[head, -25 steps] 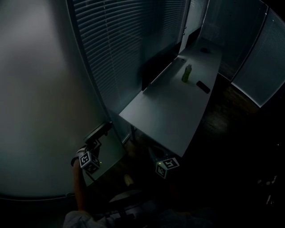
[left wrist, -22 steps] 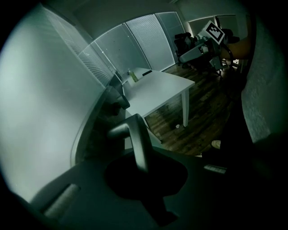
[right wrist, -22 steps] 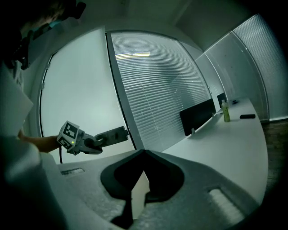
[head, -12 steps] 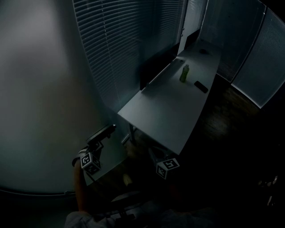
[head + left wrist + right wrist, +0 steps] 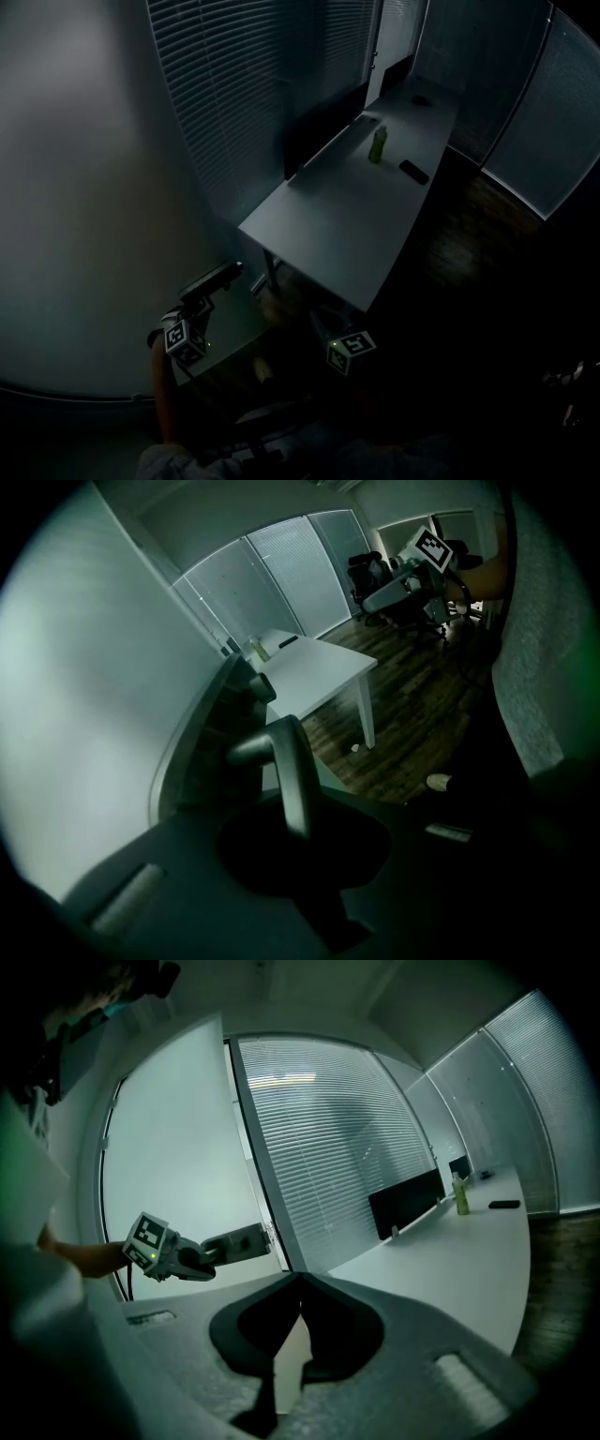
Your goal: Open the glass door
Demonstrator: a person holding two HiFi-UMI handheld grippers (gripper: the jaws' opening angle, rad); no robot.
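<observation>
The frosted glass door (image 5: 84, 197) fills the left of the head view, and its dark edge (image 5: 255, 1176) runs down the right gripper view. My left gripper (image 5: 223, 276) reaches to that edge and is shut on the grey lever handle (image 5: 284, 761), which runs down between its jaws (image 5: 298, 829). From the right gripper view, the left gripper (image 5: 246, 1239) shows at the door edge. My right gripper (image 5: 326, 328) hangs lower and to the right, near the desk's corner, shut with nothing in it; its tips meet (image 5: 300, 1283).
A long white desk (image 5: 347, 216) stands beyond the door along the blinds (image 5: 244, 84), carrying a dark monitor (image 5: 319, 131), a green bottle (image 5: 378, 144) and a small black object (image 5: 413, 172). Office chairs (image 5: 375, 574) stand far back on the dark wood floor (image 5: 412, 696).
The desk and blinds have drifted up and left in the head view as both hands travelled along with the door. The left gripper keeps its hold on the handle.
</observation>
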